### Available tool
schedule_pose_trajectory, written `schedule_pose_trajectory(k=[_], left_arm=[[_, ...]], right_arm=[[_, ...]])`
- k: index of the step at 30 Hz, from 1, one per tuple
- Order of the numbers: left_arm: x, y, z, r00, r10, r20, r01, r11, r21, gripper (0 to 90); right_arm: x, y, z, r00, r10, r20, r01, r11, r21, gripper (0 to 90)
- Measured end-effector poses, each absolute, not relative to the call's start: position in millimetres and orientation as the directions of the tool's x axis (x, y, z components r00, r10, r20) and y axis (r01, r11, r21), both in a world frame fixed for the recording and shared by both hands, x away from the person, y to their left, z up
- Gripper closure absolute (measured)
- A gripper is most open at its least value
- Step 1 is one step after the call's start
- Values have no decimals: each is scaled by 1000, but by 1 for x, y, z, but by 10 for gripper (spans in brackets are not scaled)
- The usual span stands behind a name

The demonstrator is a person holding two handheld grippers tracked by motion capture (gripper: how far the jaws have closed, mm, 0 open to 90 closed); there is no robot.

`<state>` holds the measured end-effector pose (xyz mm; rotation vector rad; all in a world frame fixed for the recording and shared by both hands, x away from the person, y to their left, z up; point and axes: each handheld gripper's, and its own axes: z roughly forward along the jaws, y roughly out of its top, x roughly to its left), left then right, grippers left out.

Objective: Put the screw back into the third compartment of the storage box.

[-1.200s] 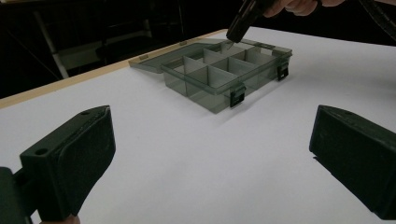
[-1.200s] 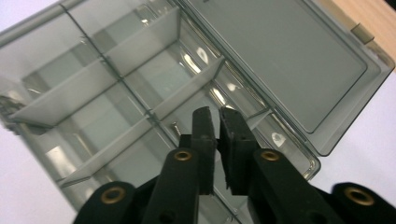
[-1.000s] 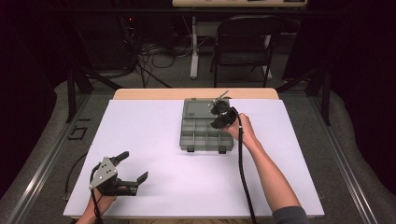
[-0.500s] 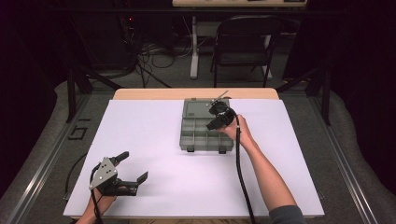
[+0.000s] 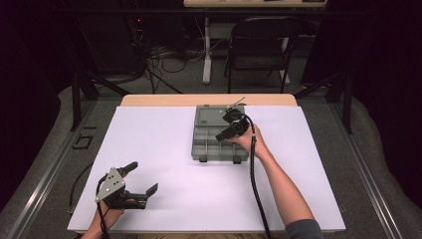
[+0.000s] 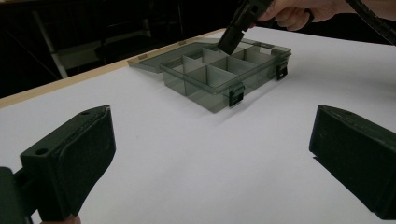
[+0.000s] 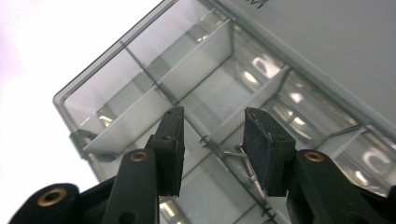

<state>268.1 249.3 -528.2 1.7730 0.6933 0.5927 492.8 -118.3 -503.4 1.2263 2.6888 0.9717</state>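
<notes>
Screw (image 7: 246, 169) placement into a compartmented organiser box (image 5: 217, 141), seen from three cameras. The grey translucent box stands open on the white tabletop (image 5: 164, 149), toward the far middle of it, its lid (image 5: 210, 115) folded flat behind and its two front latches hanging loose.

The right tongs (image 5: 230, 128) are poised over the right-hand half of the box, tips dipping into it, as the left gripper view (image 6: 232, 38) also shows. In the right gripper view the jaws stand moderately apart, having just been opening, and nothing is pressed between the pads. A single slender screw lies on the floor of a compartment just below the right-hand jaw, partly hidden by it, beside a divider; whether it touches the pad cannot be told.

The left tongs (image 5: 142, 182) rest at the near left corner of the tabletop, well apart from the box, jaws wide and empty (image 6: 205, 154).

Judged from this arrangement, the screw is delivered and released, so the depositing step appears complete. The other compartments in view look empty, and no further loose parts lie on the tabletop. What seems to remain is lifting the right tongs clear of the dividers and, presumably, folding the lid over and snapping the latches.
</notes>
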Motion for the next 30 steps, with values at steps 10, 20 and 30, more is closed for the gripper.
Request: schedule_pose_trajectory(k=[10, 20, 30], left_arm=[[267, 250, -528, 704, 708, 57, 166, -242, 956, 3], [267, 250, -528, 703, 709, 56, 166, -241, 956, 2], [267, 250, -528, 702, 709, 57, 168, -243, 955, 2]], right_arm=[[478, -128, -488, -715, 687, 129, 594, 501, 629, 288], [432, -140, -473, -751, 659, 42, 501, 528, 686, 160], [372, -154, -469, -781, 623, -48, 394, 551, 736, 127]])
